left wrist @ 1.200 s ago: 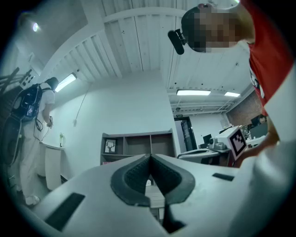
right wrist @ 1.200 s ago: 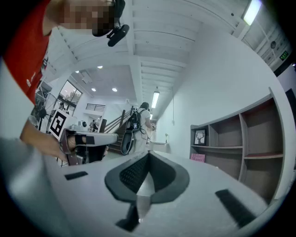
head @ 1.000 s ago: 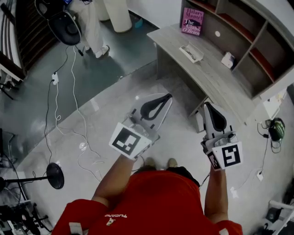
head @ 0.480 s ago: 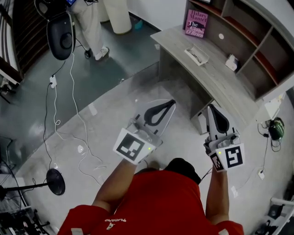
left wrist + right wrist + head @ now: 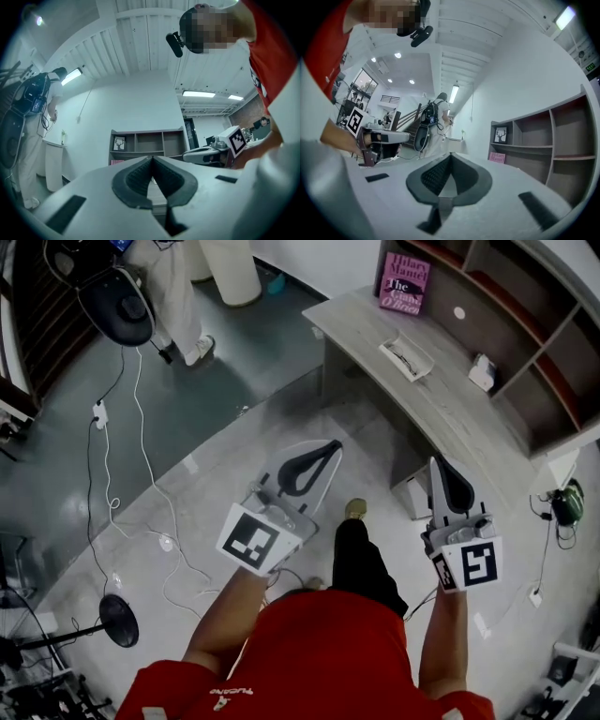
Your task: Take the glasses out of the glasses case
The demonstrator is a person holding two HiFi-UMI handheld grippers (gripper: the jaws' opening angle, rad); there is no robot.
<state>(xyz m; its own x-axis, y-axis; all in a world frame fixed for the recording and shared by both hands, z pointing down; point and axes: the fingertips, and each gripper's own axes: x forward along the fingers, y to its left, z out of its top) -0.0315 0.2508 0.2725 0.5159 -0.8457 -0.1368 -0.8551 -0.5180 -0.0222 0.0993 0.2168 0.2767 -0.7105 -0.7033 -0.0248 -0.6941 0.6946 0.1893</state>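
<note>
The glasses case (image 5: 407, 356) is a pale, flat, open box with something dark in it, lying on the grey desk (image 5: 441, 399) at the upper right of the head view. Both grippers are held in the air over the floor, well short of the desk. My left gripper (image 5: 331, 446) points toward the desk's near end, jaws closed together with nothing between them. My right gripper (image 5: 438, 464) is closer to the desk's edge and is likewise shut and empty. In each gripper view the dark pads (image 5: 151, 161) (image 5: 450, 157) meet at the tip.
A pink book (image 5: 405, 283) stands at the desk's far end, and a small white object (image 5: 483, 371) lies by the shelves (image 5: 525, 343). Cables (image 5: 141, 474) trail over the glossy floor, with a round stand base (image 5: 117, 620) at the left. Another person (image 5: 173, 287) stands at the top left.
The person has stepped forward, one leg now swinging out between the grippers. The left gripper drifted slightly left and down in the view; both stay shut.
</note>
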